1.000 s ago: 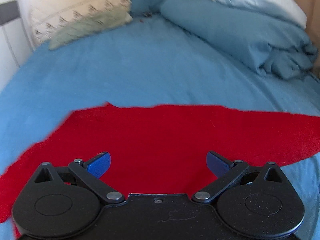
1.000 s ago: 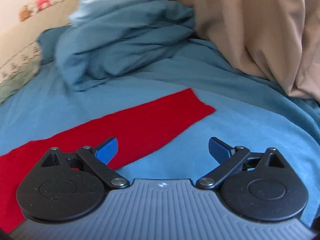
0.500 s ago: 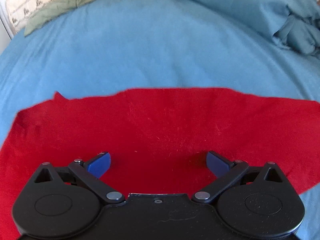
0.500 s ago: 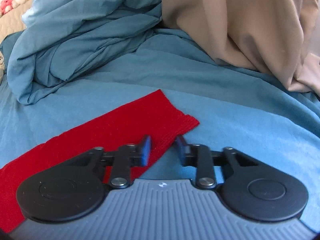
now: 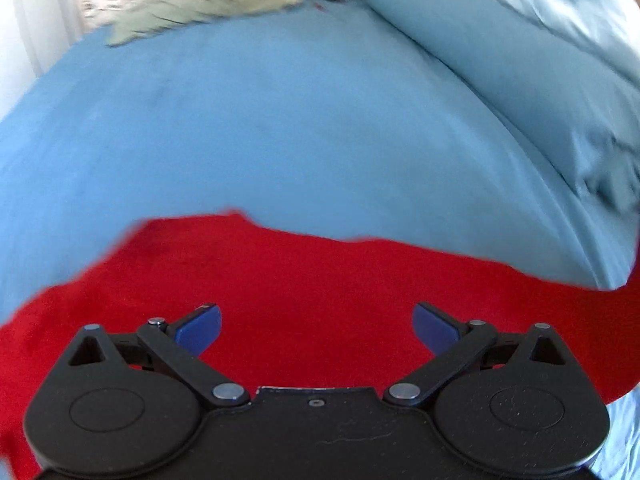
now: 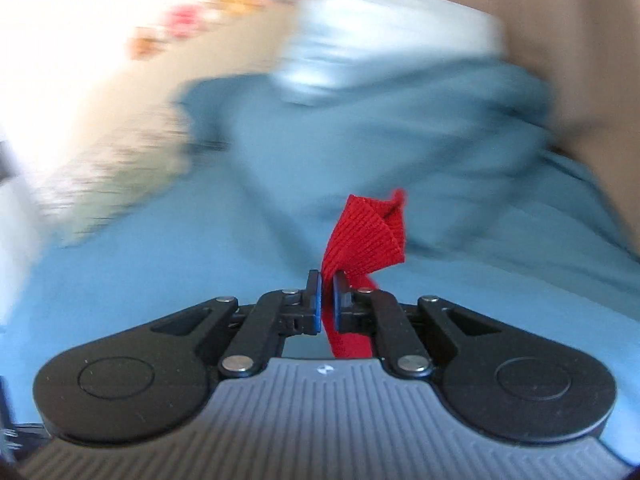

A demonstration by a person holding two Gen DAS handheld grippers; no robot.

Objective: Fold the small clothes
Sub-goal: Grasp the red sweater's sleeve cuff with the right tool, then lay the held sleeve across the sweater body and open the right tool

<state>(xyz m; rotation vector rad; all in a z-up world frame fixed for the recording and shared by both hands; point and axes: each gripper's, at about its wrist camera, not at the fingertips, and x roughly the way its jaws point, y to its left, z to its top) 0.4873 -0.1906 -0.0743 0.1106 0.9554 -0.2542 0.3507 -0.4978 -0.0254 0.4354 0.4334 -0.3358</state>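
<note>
Item 1: your left gripper (image 5: 316, 326), black linkage w/ blue pads. Jaws released, spread wide, nothing between them. It hangs over the red knit garment (image 5: 320, 280), which spreads flat under and ahead of the jaws, running off to both sides; far edge lies a little ahead of the fingertips.

Item 2: your right gripper (image 6: 327, 300), black linkage, grey ribbed body. Jaws clenched on a narrow end of the red knit garment (image 6: 366, 236). Ribbed cloth sticks up past the fingertips, folded over on itself, tip leaning right; a strip also runs back between the jaws toward the gripper body. This end is lifted off the bed.

Item 3: blue bed sheet (image 5: 280, 120), under the garment and beyond both jaws.

Item 4: rumpled blue duvet (image 5: 520, 80), far ahead-right of left jaws; straight ahead of right jaws, blurred.

Item 5: pale patterned pillow (image 5: 180, 4), far ahead-left of left jaws, blurred.

Right view heavily motion-blurred; bkgd detail not readable.
</note>
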